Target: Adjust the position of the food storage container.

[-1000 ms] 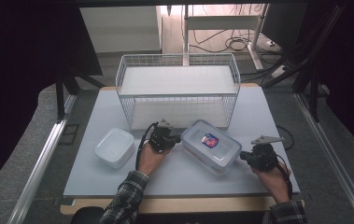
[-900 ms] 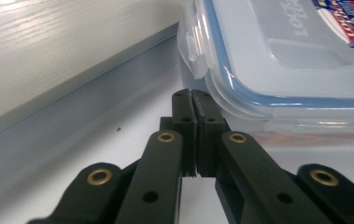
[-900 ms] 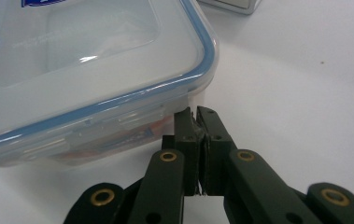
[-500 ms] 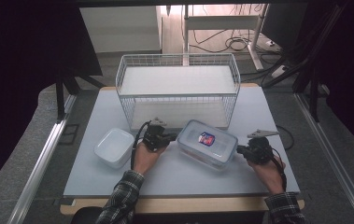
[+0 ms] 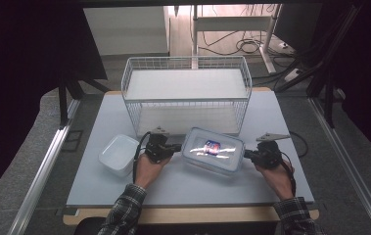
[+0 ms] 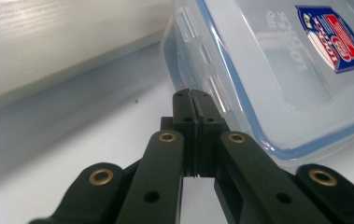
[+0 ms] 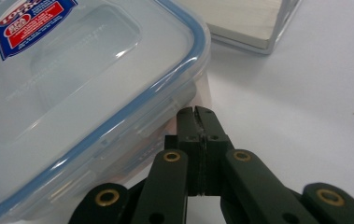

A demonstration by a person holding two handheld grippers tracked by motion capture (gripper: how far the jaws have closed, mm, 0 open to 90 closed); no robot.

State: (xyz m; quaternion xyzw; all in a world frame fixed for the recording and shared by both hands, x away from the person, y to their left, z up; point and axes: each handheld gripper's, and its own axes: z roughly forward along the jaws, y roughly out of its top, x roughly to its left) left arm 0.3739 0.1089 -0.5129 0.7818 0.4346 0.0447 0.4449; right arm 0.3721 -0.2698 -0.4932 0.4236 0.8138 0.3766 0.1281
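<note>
Lidded container [image 5: 213, 151] between grippers — seemingly touching

Count on table [image 5: 281, 186]: 1 wire basket [image 5: 185, 93] at 12 o'clock; 2 plastic containers, lidded one [image 5: 212, 149] centre, open one [image 5: 118, 154] at 9 o'clock; 2 grippers, left [image 5: 175, 147], right [image 5: 246, 155].

White wire basket [image 5: 185, 93] at the table's [image 5: 290, 117] far edge — small white tub [image 5: 118, 154] left

Container [image 7: 72, 93] cut off at left and top edges
</note>
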